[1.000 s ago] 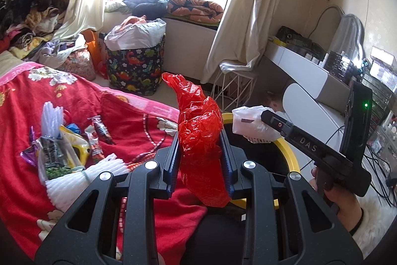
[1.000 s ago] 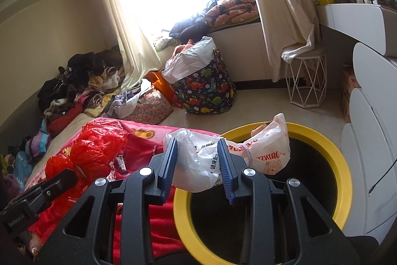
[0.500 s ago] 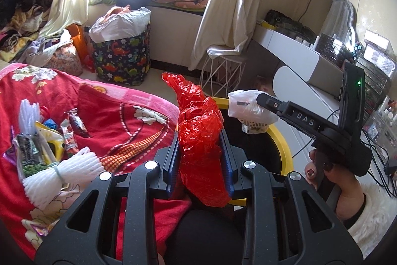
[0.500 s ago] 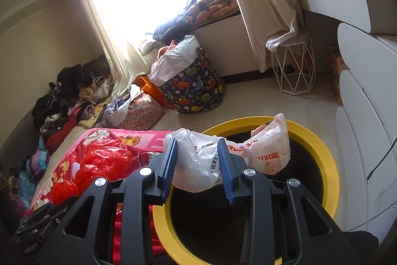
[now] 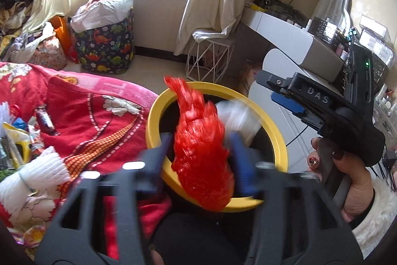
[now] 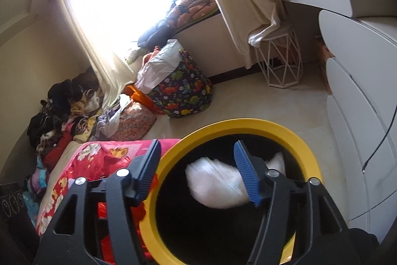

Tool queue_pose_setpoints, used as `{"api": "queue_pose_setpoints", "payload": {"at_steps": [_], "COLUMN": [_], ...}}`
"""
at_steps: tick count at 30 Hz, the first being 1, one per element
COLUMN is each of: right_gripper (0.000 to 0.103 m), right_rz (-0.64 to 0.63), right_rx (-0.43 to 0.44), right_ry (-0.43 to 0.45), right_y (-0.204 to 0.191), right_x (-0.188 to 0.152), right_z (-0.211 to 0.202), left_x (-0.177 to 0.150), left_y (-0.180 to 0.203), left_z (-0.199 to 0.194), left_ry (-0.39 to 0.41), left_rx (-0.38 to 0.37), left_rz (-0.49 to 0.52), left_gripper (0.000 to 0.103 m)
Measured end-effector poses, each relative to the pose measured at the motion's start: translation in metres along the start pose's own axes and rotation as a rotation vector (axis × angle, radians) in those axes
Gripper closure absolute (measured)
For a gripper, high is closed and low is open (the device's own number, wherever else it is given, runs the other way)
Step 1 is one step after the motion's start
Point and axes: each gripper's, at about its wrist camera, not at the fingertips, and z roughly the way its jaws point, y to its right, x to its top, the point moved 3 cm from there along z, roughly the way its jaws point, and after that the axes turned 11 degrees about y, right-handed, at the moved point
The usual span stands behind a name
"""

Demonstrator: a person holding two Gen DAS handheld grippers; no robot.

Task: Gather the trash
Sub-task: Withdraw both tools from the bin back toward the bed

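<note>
A black bin with a yellow rim (image 5: pixel 153 121) stands beside the bed. My left gripper (image 5: pixel 199 140) hangs over its near edge, jaws opening. A crumpled red plastic bag (image 5: pixel 201 158) is between them, blurred, and the pads stand off its sides. Over the bin's mouth (image 6: pixel 248 123) my right gripper (image 6: pixel 196 150) is also opening, with nothing pressed between its blue pads (image 6: pixel 245 175). A white plastic bag (image 6: pixel 215 186) is a blur below them, inside the bin. In the left wrist view the same white bag (image 5: pixel 239 117) is seen falling, under the right gripper (image 5: pixel 280 93), which a hand holds.
A red blanket (image 5: pixel 94 121) with wrappers (image 5: pixel 44 119) and a white foam net (image 5: pixel 27 178) covers the bed at left. Beyond the bin are a dinosaur-print basket (image 6: pixel 183 93), a white wire stool (image 6: pixel 280 66) and a white dresser (image 6: pixel 359 101).
Both grippers have opened and moved over the bin. The white bag has dropped out of the right jaws into the bin. The red bag has come loose between the left jaws.
</note>
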Motion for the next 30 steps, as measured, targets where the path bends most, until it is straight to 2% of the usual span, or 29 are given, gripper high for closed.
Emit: {"api": "queue_pose_setpoints", "payload": {"at_steps": [1, 3, 4, 10, 30], "right_gripper": [0.037, 0.034, 0.033, 0.028, 0.022], "right_rz": [0.0, 0.0, -0.001, -0.039, -0.158], "right_rx": [-0.011, -0.031, -0.035, -0.047, 0.019], "right_ry": [0.0, -0.002, -0.005, -0.001, -0.011], "right_y": [0.002, 0.006, 0.007, 0.003, -0.043], "right_x": [0.0, 0.0, -0.001, -0.004, -0.018], "right_z": [0.0, 0.0, 0.0, 0.0, -0.004], "left_x": [-0.001, -0.002, -0.002, 0.002, 0.021], "left_y": [-0.001, -0.001, -0.001, -0.005, -0.046], "left_z": [0.001, 0.002, 0.001, -0.009, -0.059], "left_ry": [0.004, 0.009, 0.014, 0.048, 0.181], "left_rx": [-0.004, -0.001, 0.012, 0.043, 0.176], "left_rz": [-0.013, -0.018, -0.015, -0.022, -0.086], "left_gripper": [0.031, 0.026, 0.018, 0.011, 0.011]}}
